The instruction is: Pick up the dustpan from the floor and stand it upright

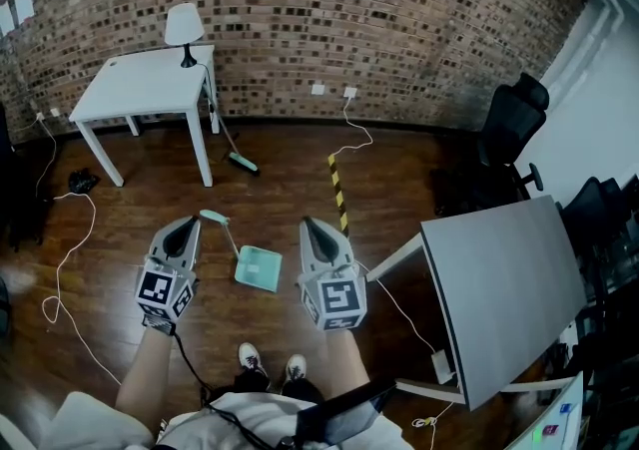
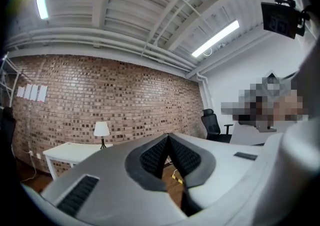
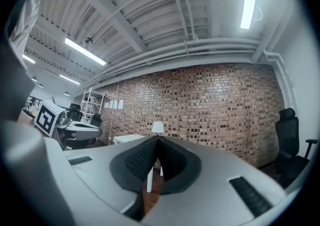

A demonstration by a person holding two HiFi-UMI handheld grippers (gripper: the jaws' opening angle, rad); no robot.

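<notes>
In the left gripper view the left gripper (image 2: 168,138) is blocking nearly all of the floor. Only a sliver with a yellow-and-black strip (image 2: 177,178) is showing below its closed jaws. The area right of the office chair (image 2: 212,126) is showing only as blur. In the right gripper view the right gripper (image 3: 157,141) is hiding most of the white table (image 3: 129,138). In the head view a dark object (image 1: 82,181) on the floor is appearing too small to identify, and the bottom edge is cutting off the person (image 1: 250,416).
</notes>
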